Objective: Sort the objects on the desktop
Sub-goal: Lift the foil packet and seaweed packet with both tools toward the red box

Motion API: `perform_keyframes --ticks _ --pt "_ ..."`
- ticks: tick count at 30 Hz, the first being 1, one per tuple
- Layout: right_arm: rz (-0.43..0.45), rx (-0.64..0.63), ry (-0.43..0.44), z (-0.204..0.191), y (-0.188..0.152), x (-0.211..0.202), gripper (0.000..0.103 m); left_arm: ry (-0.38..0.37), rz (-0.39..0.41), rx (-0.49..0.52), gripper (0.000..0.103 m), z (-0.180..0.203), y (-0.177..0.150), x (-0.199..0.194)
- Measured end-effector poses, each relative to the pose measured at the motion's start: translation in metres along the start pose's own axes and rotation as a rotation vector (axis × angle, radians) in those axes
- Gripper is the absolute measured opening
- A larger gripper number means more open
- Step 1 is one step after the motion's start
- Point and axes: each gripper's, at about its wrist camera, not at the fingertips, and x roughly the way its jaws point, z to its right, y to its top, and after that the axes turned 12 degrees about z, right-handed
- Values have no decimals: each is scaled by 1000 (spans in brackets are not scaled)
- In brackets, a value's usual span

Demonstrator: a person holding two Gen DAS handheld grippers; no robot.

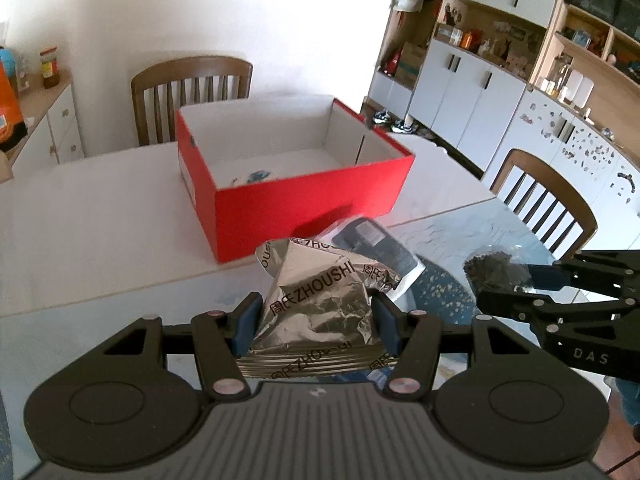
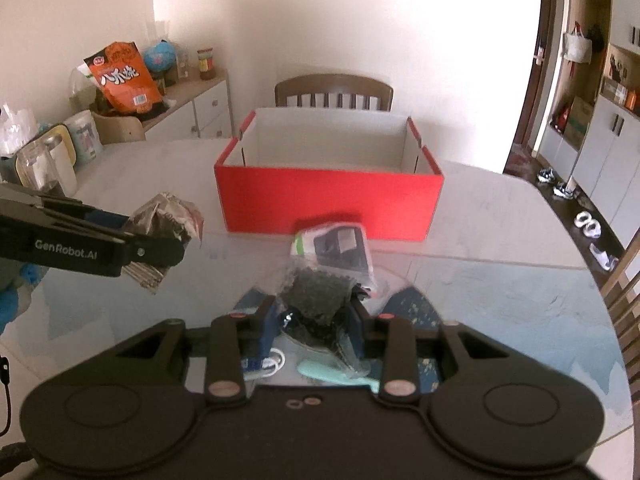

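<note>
My left gripper (image 1: pixel 316 320) is shut on a crumpled silver foil packet (image 1: pixel 320 300) printed ZHOUSHI, lifted off the table; the same packet (image 2: pixel 168 216) shows in the right wrist view at the left. My right gripper (image 2: pixel 314 320) is shut on a clear bag of dark dried bits (image 2: pixel 316 296), also off the table; that bag (image 1: pixel 492 268) appears at the right of the left wrist view. Beyond both stands an open red box (image 1: pixel 296 196) (image 2: pixel 328 200) with a white inside. A plastic-wrapped dark device (image 1: pixel 376 248) (image 2: pixel 340 248) lies flat in front of the box.
The table (image 2: pixel 500 240) is pale with a glass-covered blue patterned part nearer me. A mint green object (image 2: pixel 332 374) and a white cable (image 2: pixel 276 360) lie under the right gripper. Wooden chairs (image 1: pixel 192 88) (image 1: pixel 544 200) stand behind and to the right. A sideboard (image 2: pixel 192 96) with snacks stands left.
</note>
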Motion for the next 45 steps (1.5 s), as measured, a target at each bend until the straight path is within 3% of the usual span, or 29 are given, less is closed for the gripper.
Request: perform_keyframes --ticks 7,8,10,16,22,26,32,37,45 --pt "51 -29 1 3 23 -4 35 -14 50 11 58 8 23 -6" --pt "58 -32 1 3 27 -4 35 -14 58 15 57 9 27 -7" --pt "70 -35 3 5 34 -4 35 -20 70 21 42 12 35 -7" --pt "100 -55 3 8 52 -1 35 -37 63 45 41 15 46 1" --pt "91 -49 3 13 51 5 35 -17 -40 37 42 1 22 19" --pt "74 -42 2 16 45 8 35 10 -101 43 64 -6 -3 31" --pt "47 -36 6 16 34 13 35 37 -220 -14 66 -13 -28 52" --pt "30 -25 7 18 25 15 35 60 -313 -144 72 -27 -37 71" --pt "21 -16 7 21 17 15 35 110 -384 -268 73 -38 -42 96"
